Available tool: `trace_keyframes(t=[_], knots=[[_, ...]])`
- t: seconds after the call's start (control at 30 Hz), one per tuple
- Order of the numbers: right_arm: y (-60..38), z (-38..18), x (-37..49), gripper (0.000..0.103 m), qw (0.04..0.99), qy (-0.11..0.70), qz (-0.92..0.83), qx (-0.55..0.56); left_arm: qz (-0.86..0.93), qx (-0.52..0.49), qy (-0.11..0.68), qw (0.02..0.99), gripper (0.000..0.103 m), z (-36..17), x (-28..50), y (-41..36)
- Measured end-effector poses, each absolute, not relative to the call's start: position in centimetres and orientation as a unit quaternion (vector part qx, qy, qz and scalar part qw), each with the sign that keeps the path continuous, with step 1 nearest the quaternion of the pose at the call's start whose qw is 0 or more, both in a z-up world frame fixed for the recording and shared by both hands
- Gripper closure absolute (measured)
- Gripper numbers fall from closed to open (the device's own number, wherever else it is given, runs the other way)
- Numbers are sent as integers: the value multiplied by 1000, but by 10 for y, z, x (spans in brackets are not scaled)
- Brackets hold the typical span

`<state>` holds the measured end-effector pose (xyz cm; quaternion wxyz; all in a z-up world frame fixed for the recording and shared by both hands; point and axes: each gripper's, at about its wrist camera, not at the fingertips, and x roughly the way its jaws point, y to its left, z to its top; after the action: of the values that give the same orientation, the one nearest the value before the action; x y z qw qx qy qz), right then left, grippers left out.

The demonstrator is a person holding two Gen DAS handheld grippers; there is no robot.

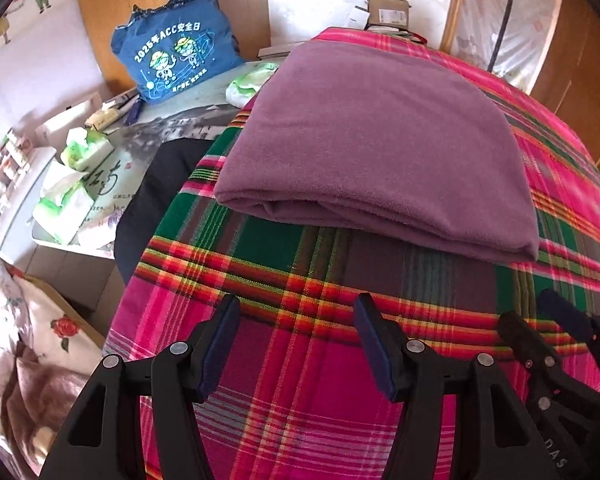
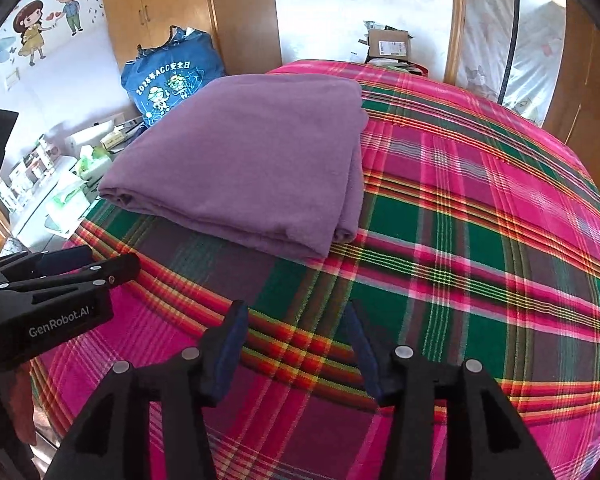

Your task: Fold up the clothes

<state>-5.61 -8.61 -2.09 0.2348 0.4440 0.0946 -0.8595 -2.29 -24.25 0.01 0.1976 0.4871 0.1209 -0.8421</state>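
A purple garment point(image 1: 380, 148) point(image 2: 252, 160) lies folded into a flat rectangle on the plaid bedcover point(image 1: 284, 264) point(image 2: 480, 240), with its thick folded edge toward me. My left gripper point(image 1: 296, 312) hovers over the plaid just short of that edge, open, with nothing between its fingers. Over the plaid in front of the garment's near right corner, my right gripper point(image 2: 296, 316) is also open and empty. The two grippers sit side by side: the right gripper point(image 1: 556, 320) shows at the right edge of the left wrist view, and the left gripper point(image 2: 96, 260) at the left of the right wrist view.
A blue printed bag point(image 1: 172, 56) point(image 2: 168, 80) stands on a cluttered side table with tissue packs point(image 1: 80, 152) to the left of the bed. A dark cloth point(image 1: 160, 184) hangs by the bed's left edge. A cardboard box point(image 2: 388, 46) sits beyond the far edge. Wooden wardrobes line the walls.
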Motion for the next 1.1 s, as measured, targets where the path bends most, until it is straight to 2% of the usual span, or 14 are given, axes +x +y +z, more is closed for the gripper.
trace_keyframes(t=[0.13, 0.2, 0.37, 0.63, 0.8, 1.1], knots=[[-88, -23, -54, 50, 230, 105, -863, 436, -845, 479, 121, 203, 40, -1, -22, -241], [-90, -24, -53, 43, 235, 106, -864, 433, -847, 475, 124, 205, 39, -1, -20, -241], [-93, -25, -49, 40, 233, 120, -869, 419, -850, 467, 123, 209, 39, -2, -19, -241], [-90, -24, -49, 40, 226, 115, -871, 421, -852, 463, 125, 210, 38, -2, -19, -241], [-90, -24, -49, 40, 224, 114, -872, 421, -853, 467, 122, 197, 28, -4, -21, -238], [-90, -25, -49, 40, 222, 113, -873, 420, -853, 467, 120, 199, 28, -4, -20, -234]])
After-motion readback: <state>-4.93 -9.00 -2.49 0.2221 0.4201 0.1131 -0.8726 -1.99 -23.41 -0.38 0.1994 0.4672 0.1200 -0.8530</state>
